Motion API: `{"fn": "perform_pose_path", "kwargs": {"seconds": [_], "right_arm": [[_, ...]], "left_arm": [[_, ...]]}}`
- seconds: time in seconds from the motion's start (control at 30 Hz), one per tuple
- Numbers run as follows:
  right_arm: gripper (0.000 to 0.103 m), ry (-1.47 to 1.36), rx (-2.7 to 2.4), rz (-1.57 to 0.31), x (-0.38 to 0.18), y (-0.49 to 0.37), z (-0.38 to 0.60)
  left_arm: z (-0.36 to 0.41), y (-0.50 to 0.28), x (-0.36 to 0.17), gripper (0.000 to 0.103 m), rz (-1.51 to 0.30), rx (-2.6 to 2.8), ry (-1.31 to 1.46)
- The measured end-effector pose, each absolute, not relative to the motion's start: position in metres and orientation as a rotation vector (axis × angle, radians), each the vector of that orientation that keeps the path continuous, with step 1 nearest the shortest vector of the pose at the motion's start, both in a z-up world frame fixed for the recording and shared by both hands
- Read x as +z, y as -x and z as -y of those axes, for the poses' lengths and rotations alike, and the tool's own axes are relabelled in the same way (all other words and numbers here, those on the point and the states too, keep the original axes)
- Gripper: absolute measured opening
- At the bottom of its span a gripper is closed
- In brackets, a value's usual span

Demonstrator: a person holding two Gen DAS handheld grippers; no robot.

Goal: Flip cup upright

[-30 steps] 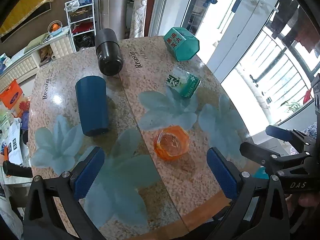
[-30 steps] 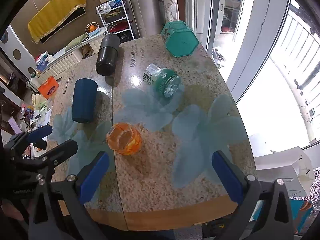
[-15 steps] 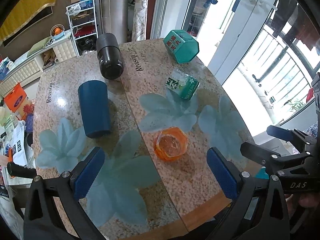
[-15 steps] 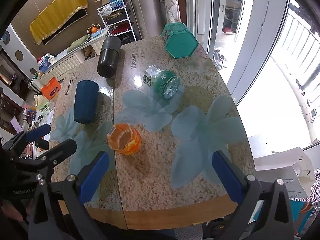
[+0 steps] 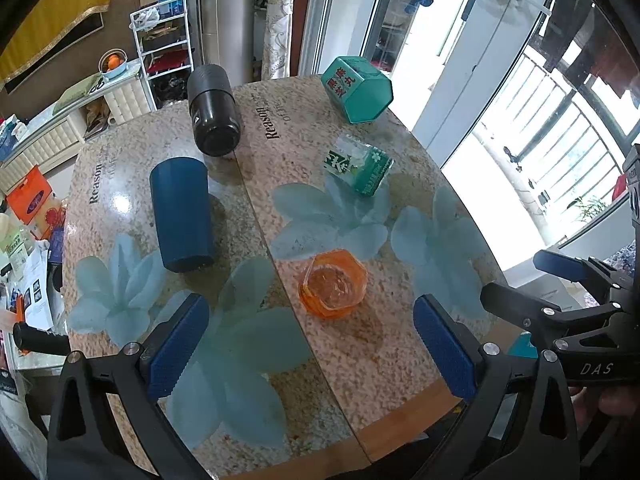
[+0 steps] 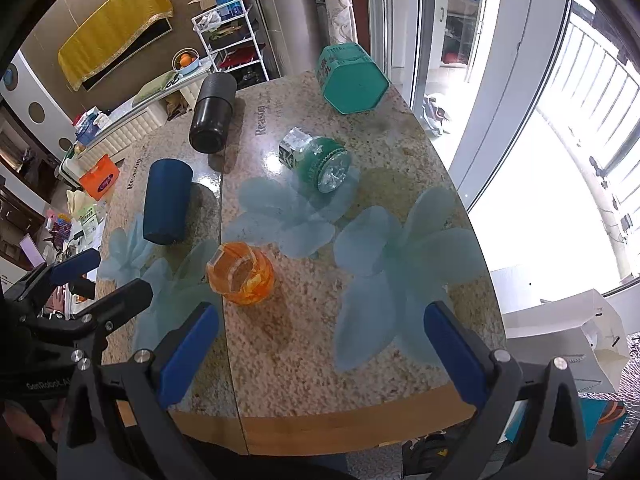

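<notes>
A dark blue cup (image 5: 182, 214) lies on its side on the left of the round table (image 5: 360, 368); it also shows in the right wrist view (image 6: 166, 201). A black cup (image 5: 213, 110) (image 6: 212, 112) lies on its side behind it. An orange glass cup (image 5: 333, 285) (image 6: 241, 267) stands near the front. A green-labelled clear cup (image 5: 358, 164) (image 6: 320, 160) and a teal hexagonal cup (image 5: 356, 89) (image 6: 352, 78) lie further back. My left gripper (image 5: 312, 354) and right gripper (image 6: 320, 354) are open and empty, held above the table's near edge.
The table's wooden front rim (image 6: 340, 420) is just below both grippers. A white shelf rack (image 5: 164, 40) and low cabinet (image 5: 48, 140) stand beyond the far left edge. Glass balcony doors (image 6: 520, 80) are on the right.
Both grippers have drawn back and up slightly, so the table and cups look a little smaller and more of the room shows. Nothing on the table has moved.
</notes>
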State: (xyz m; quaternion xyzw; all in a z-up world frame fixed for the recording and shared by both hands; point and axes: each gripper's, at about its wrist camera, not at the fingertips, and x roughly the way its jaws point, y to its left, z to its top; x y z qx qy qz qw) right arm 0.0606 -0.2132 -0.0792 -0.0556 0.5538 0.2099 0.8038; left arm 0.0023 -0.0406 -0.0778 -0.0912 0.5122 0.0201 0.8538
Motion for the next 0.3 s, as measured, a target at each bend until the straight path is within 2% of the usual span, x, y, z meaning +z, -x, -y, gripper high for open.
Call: {"fn": "perform_pose_path", "kwargs": {"seconds": [0.3], "right_arm": [[0.103, 0.129, 0.444, -1.188, -0.0797, -0.0608, 0.2175]], "left_arm": [[0.0472, 0.0014, -0.0754, 0.103, -1.064, 0.026, 0.191]]}}
